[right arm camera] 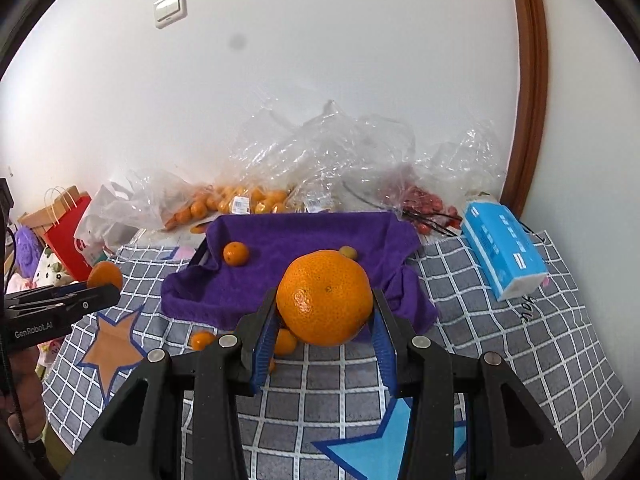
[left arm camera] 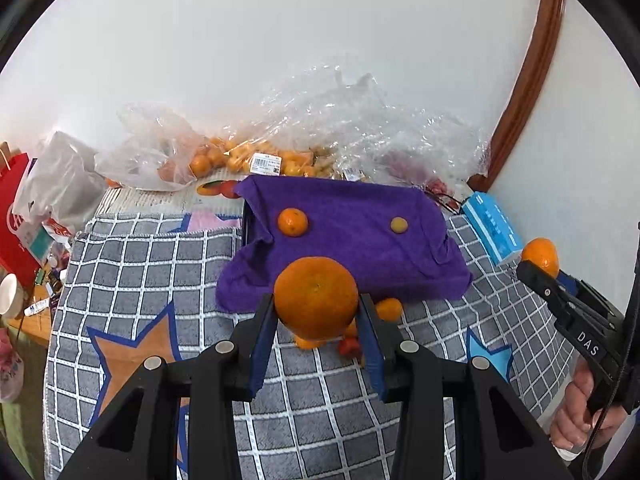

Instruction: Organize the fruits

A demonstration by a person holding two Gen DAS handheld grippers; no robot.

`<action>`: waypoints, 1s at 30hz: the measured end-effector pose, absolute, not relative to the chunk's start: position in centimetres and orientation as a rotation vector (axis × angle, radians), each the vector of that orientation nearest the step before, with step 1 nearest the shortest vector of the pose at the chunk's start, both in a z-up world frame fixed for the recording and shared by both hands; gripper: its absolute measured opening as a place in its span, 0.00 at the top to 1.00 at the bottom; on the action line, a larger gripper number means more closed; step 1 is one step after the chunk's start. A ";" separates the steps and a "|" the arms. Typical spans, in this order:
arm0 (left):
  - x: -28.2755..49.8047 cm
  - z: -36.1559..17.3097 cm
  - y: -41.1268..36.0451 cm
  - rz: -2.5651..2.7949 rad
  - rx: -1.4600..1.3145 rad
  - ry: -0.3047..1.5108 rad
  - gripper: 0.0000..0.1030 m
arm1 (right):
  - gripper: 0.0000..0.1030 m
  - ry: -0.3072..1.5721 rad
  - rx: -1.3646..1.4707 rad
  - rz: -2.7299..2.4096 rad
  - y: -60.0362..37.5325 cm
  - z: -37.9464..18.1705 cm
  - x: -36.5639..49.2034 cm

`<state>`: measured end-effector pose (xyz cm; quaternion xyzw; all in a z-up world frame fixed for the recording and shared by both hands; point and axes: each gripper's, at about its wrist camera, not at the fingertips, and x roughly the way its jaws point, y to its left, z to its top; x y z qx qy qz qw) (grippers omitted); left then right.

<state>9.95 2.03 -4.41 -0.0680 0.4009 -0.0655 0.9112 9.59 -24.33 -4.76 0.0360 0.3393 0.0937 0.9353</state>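
Observation:
My left gripper [left arm camera: 317,302] is shut on a big orange [left arm camera: 316,292], held above the checked cloth. In the right wrist view, my right gripper [right arm camera: 325,298] is shut on another big orange [right arm camera: 324,300]. Each gripper also shows in the other view: the right gripper [left arm camera: 538,270] with its orange [left arm camera: 541,254] at the right edge, the left gripper [right arm camera: 102,290] with its orange [right arm camera: 105,275] at the left. Beyond both lies a tray draped in a purple towel [left arm camera: 360,248] [right arm camera: 304,240], carrying a small orange [left arm camera: 293,222] [right arm camera: 235,253] and a small yellowish fruit [left arm camera: 399,225] [right arm camera: 349,252].
Loose small oranges [right arm camera: 202,340] [left arm camera: 389,309] and a red fruit [left arm camera: 349,346] lie on the checked cloth [left arm camera: 160,272] in front of the tray. Clear plastic bags of oranges [left arm camera: 240,156] and red fruit [right arm camera: 424,202] line the wall. A blue tissue pack [right arm camera: 504,252] sits right, a red paper bag [left arm camera: 16,216] left.

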 end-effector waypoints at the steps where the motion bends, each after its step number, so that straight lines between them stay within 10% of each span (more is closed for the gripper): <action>1: 10.3 -4.3 2.1 -0.133 -0.146 0.824 0.63 | 0.58 0.696 0.068 0.195 -24.2 -4.7 9.9; 30: 17.8 -5.4 3.2 -0.150 -0.169 0.863 0.63 | 0.58 0.730 0.070 0.179 -23.4 -6.4 16.6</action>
